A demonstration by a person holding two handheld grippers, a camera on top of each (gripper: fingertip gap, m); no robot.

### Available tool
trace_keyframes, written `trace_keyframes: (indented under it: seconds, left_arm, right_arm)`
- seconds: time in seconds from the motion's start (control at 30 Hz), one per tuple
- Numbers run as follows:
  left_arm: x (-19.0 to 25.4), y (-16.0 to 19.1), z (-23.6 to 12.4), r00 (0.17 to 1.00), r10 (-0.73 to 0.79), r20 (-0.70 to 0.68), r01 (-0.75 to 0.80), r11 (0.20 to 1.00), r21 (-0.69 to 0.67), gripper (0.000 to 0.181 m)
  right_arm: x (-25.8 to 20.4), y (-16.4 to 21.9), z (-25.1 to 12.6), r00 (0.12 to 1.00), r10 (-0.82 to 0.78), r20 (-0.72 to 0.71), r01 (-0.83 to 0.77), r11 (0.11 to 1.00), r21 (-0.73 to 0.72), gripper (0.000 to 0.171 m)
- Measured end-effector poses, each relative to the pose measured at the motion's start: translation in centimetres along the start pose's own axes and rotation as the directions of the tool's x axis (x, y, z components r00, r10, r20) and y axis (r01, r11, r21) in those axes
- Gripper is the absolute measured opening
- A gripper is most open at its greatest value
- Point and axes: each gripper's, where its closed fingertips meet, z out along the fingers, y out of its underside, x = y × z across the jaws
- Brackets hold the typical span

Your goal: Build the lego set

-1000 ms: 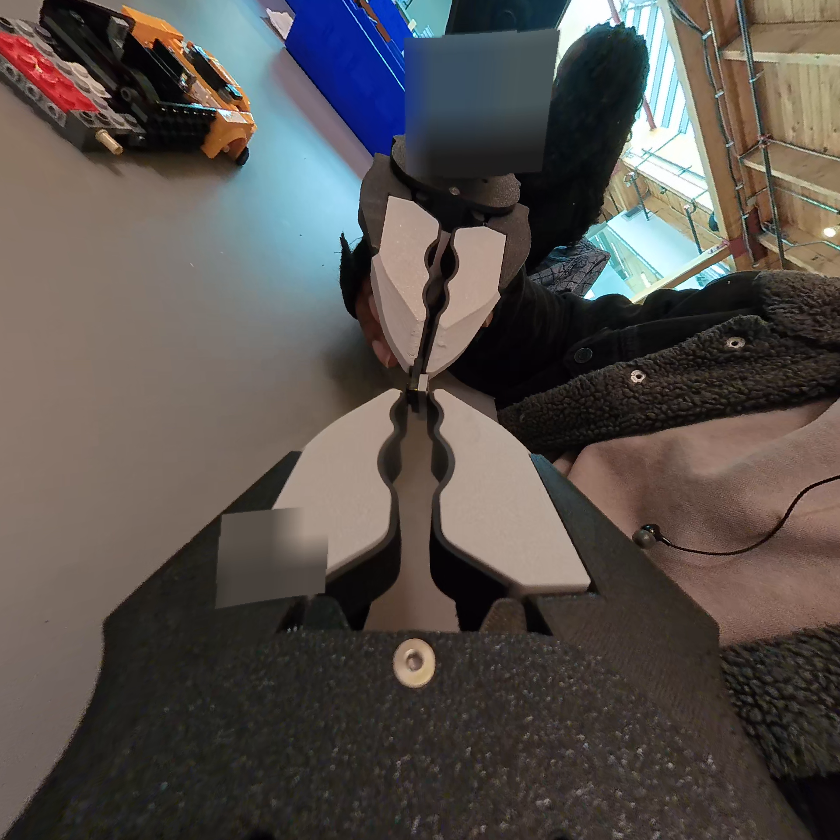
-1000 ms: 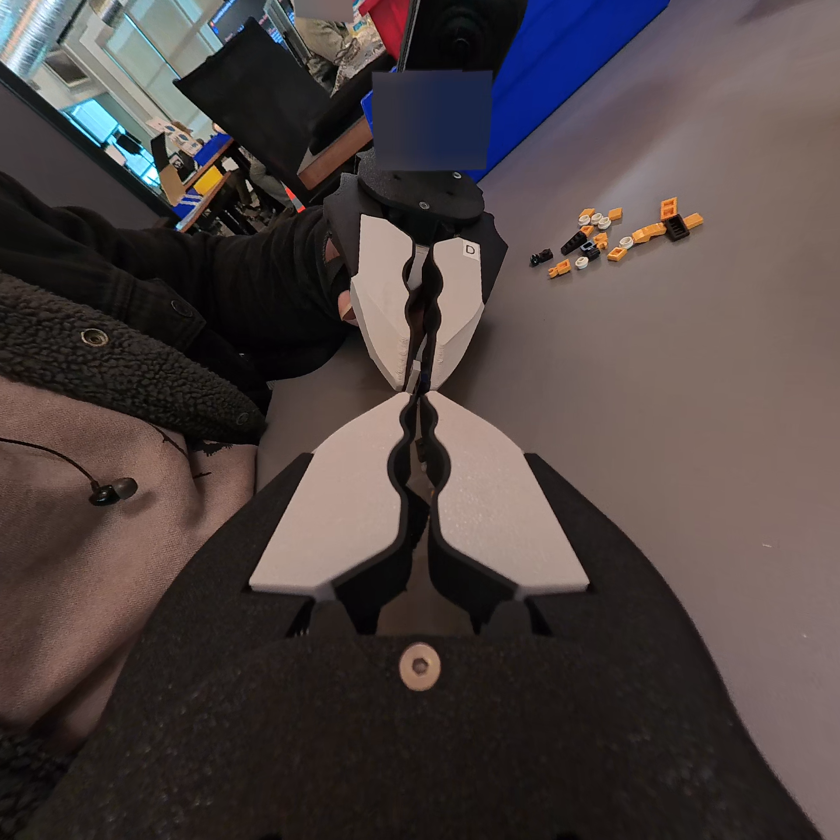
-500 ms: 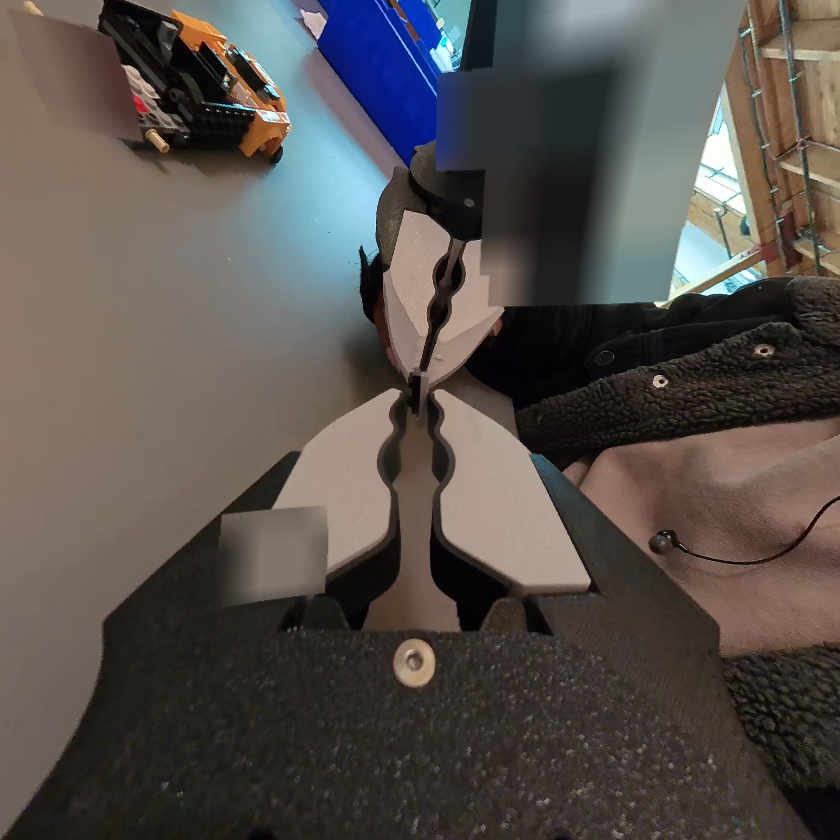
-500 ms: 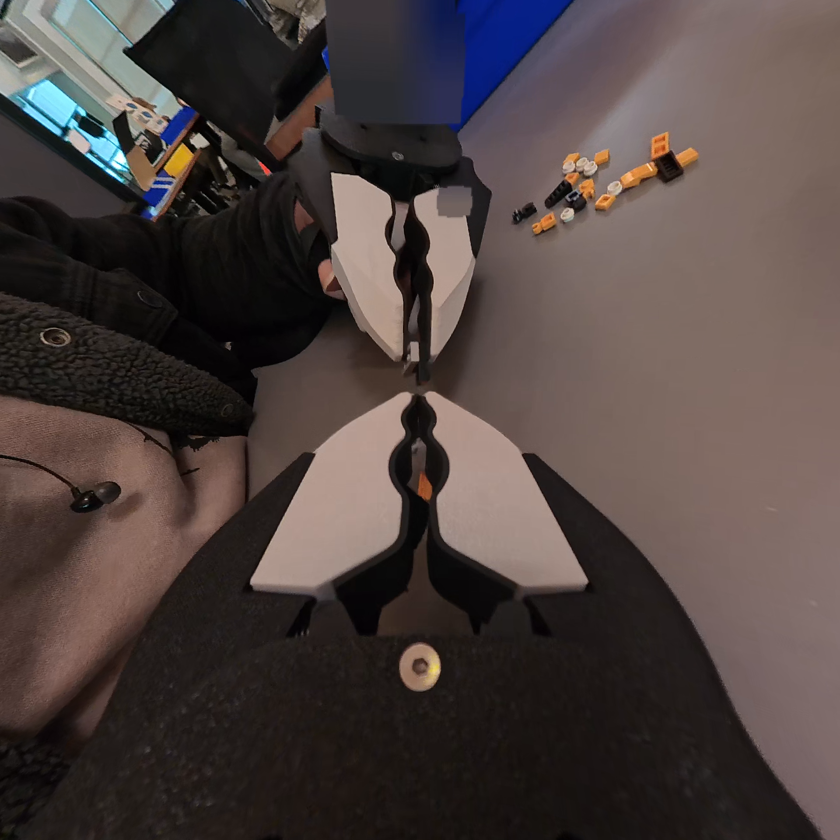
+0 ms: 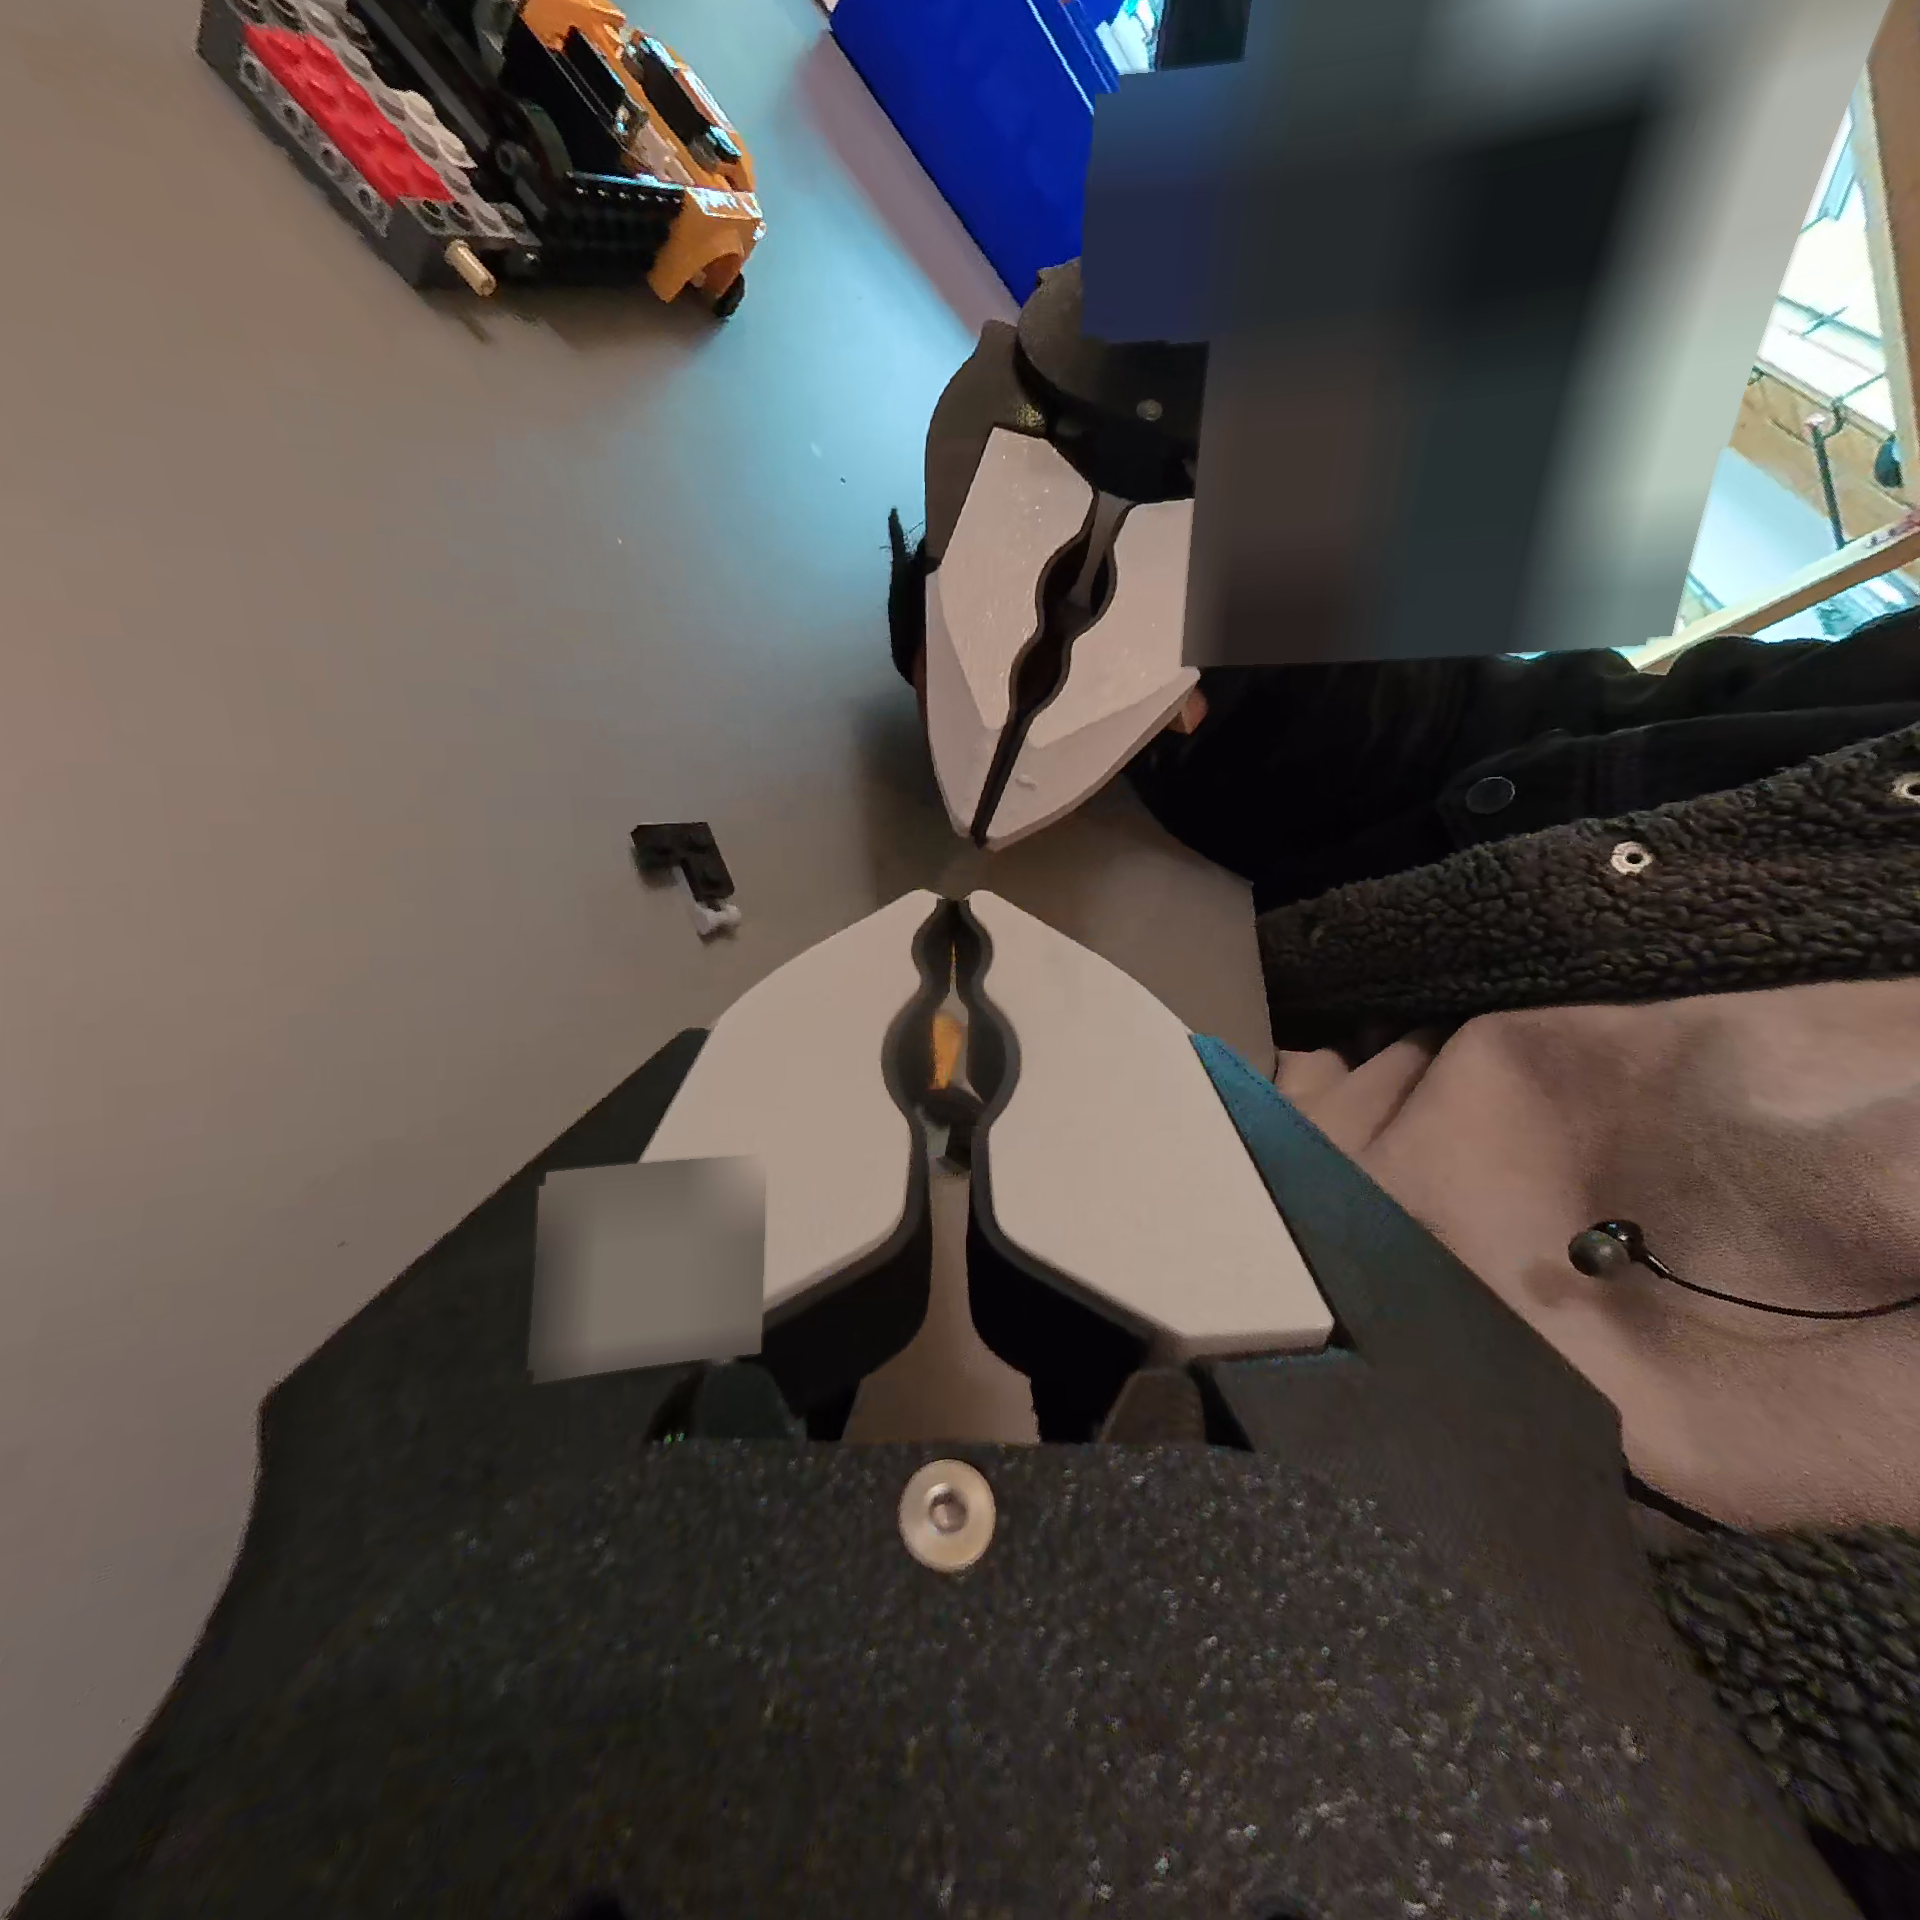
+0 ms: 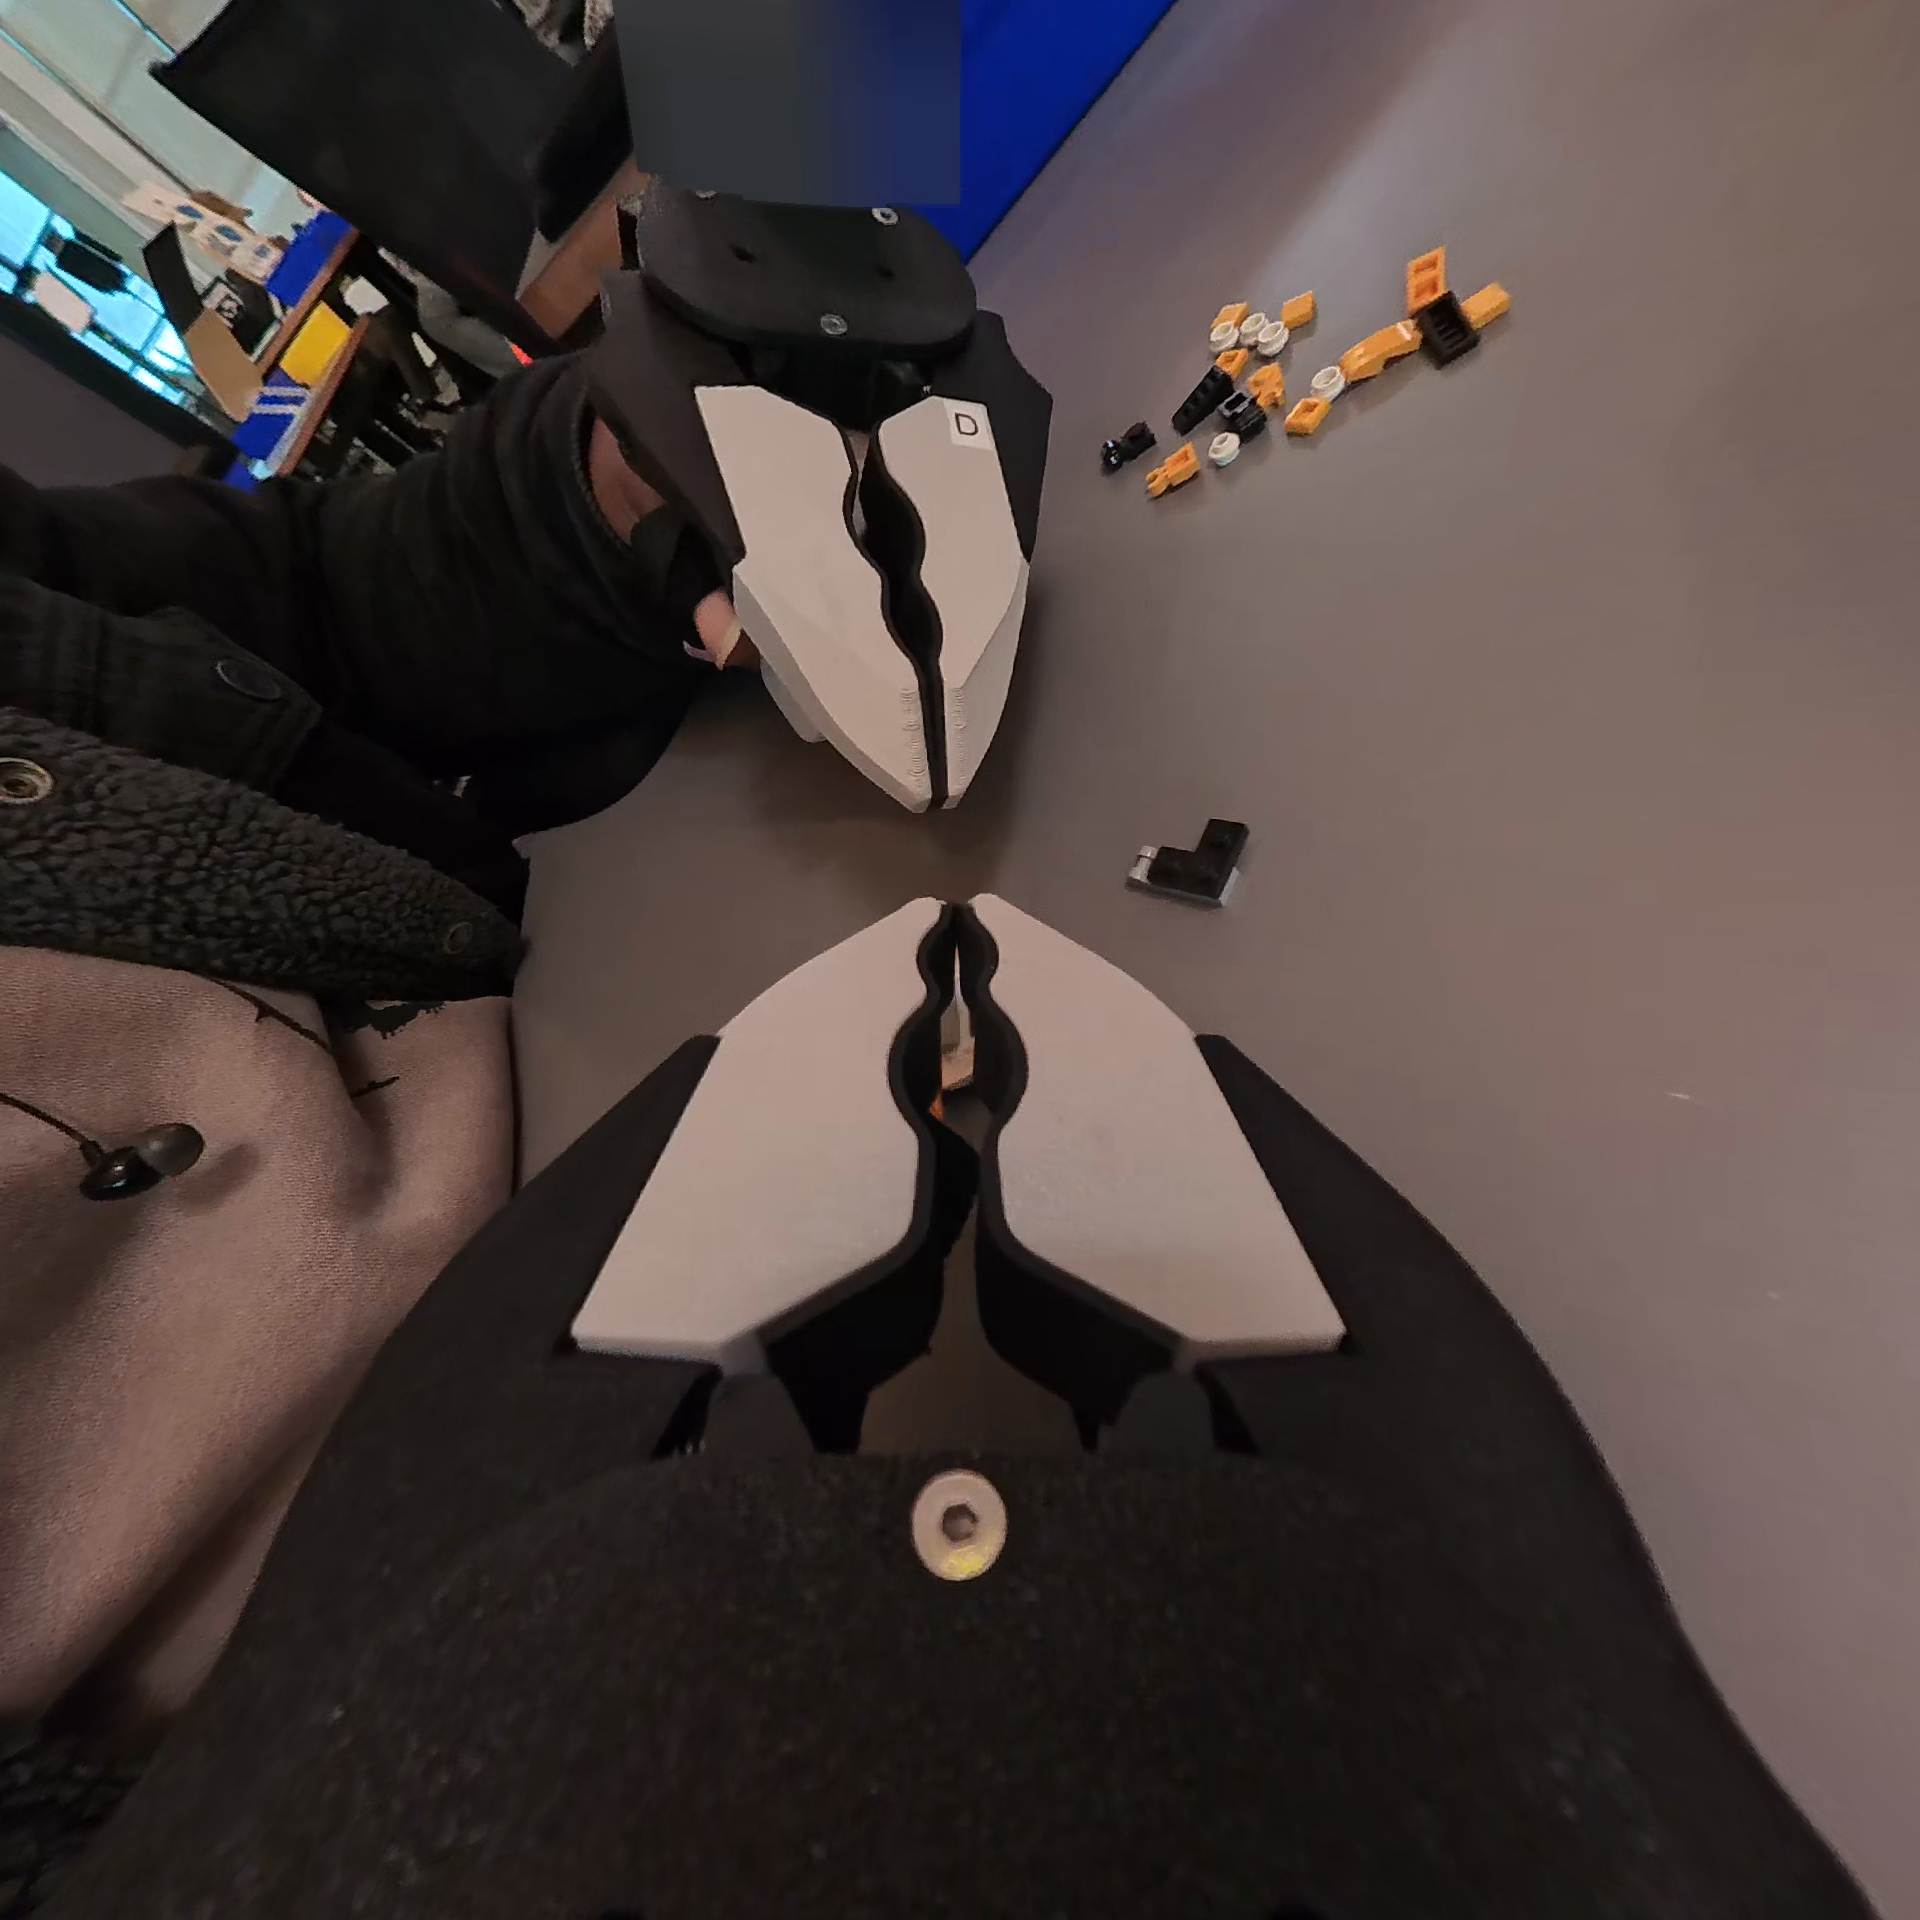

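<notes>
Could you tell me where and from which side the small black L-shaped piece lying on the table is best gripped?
Judging by its pose, the black L-shaped piece lies flat on the grey table, clear of both grippers. I would come from above and pinch across the two straight sides of its longer leg; the grey clip end looks too small.

L-shaped piece [image 6: 1190,860] on table [image 6: 1558,831], loose pieces [image 6: 1320,364] beyond

Open-plan office/lab workspace: grey tabletop [image 6: 1558,935] in foreground; desks w/ boxes [image 6: 260,343] at 10 o'clock; blue partition [image 5: 966,135] at 12; exposed timber beams [image 5: 1891,208] at 2.
</notes>
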Motion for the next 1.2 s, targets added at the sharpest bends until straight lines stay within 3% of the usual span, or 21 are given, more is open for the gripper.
trace_keyframes:
  seconds: [0.23, 0.33, 0.5, 0.6, 0.7, 1.03, 1.2]
  left_arm:
    - [-0.3, -0.3, -0.1, 1.0, 0.003, 0.02, -0.003, 1.0, 0.021, 0.0]
    - [-0.6, -0.6, -0.2, 1.0, -0.008, 0.026, 0.007, 0.999, 0.037, 0.002]
    - [-0.6, -0.9, -0.5, 0.999, -0.007, 0.032, 0.005, 0.998, 0.056, 0.002]
    - [-0.5, -1.0, -0.7, 0.999, 0.004, 0.039, -0.006, 0.998, 0.059, 0.002]
    - [-0.5, -1.0, -0.9, 0.998, 0.023, 0.056, -0.026, 0.998, 0.053, 0.002]
    - [-1.0, -1.0, -1.2, 0.993, 0.05, 0.104, -0.055, 0.997, 0.045, 0.003]
    - [-1.6, -1.5, -1.8, 0.987, 0.06, 0.148, -0.071, 0.995, 0.068, 0.003]
  right_arm:
    - [1.6, -0.3, -0.1, 0.98, -0.14, -0.142, 0.139, 0.99, -0.015, 0.012]
    - [2.8, -0.5, 0.1, 0.931, -0.271, -0.246, 0.254, 0.962, -0.097, 0.023]
    - [3.6, 0.4, 1.9, 0.873, -0.39, -0.295, 0.307, 0.907, -0.29, 0.042]
    - [4.6, 1.4, 2.5, 0.839, -0.434, -0.329, 0.285, 0.865, -0.414, 0.031]
    - [4.5, 1.3, 2.7, 0.83, -0.45, -0.33, 0.296, 0.856, -0.424, 0.003]
    - [4.3, 0.4, 2.0, 0.844, -0.424, -0.329, 0.314, 0.887, -0.339, 0.0]
    - [4.6, 0.1, 1.5, 0.849, -0.411, -0.333, 0.312, 0.897, -0.314, 0.017]
